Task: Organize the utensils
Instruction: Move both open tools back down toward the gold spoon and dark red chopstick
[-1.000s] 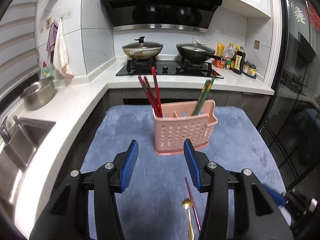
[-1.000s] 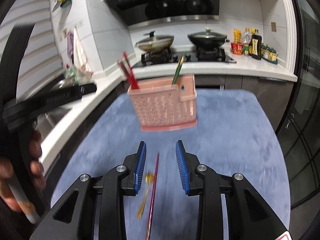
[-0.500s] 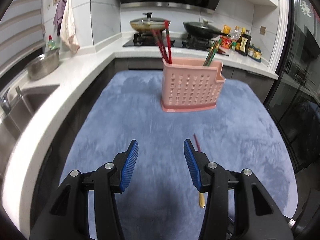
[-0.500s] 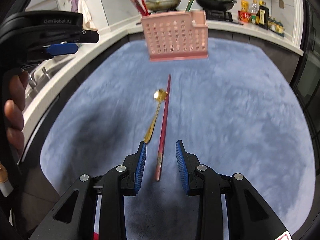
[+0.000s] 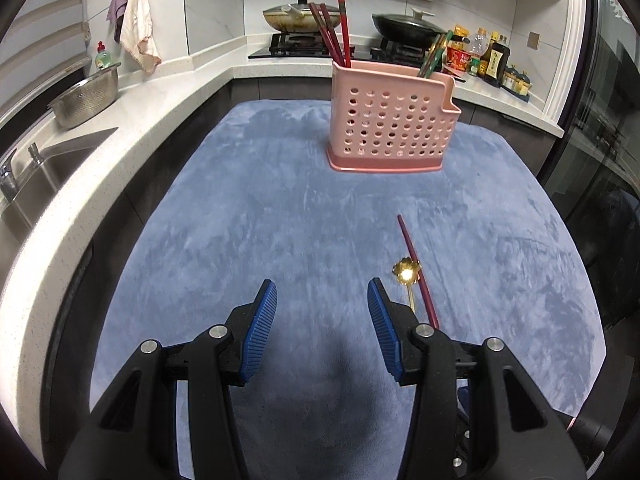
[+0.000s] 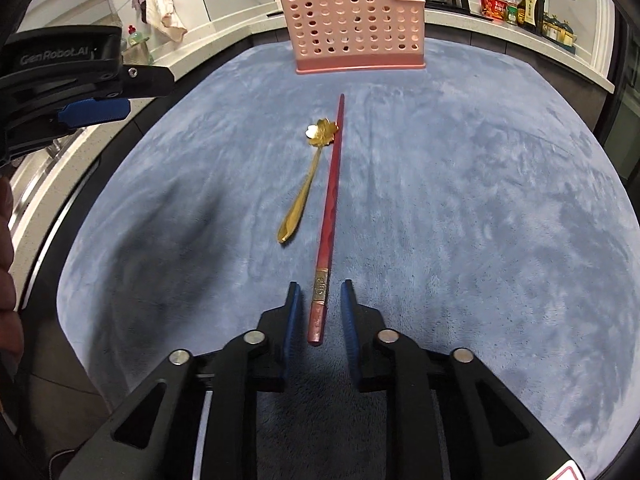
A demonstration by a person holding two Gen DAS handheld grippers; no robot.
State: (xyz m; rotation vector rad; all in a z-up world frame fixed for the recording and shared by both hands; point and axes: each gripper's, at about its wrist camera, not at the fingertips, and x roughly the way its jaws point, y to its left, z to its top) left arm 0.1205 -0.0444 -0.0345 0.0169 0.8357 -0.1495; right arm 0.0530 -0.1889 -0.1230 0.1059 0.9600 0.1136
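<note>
Both hand-held grippers dropped toward the blue counter (image 5: 248, 216): left hand-held gripper (image 5: 322, 294) hangs apart, empty, while right hand-held gripper (image 6: 317, 300) is closing around the red chopstick (image 6: 330, 200), gold spoon (image 6: 308, 178) at its 10 o'clock, pink holder (image 6: 352, 20) at 12.

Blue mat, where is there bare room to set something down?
Bare mat lies left of the gold spoon and right of the red chopstick. It is crowded where those two lie together, and at the pink holder.
</note>
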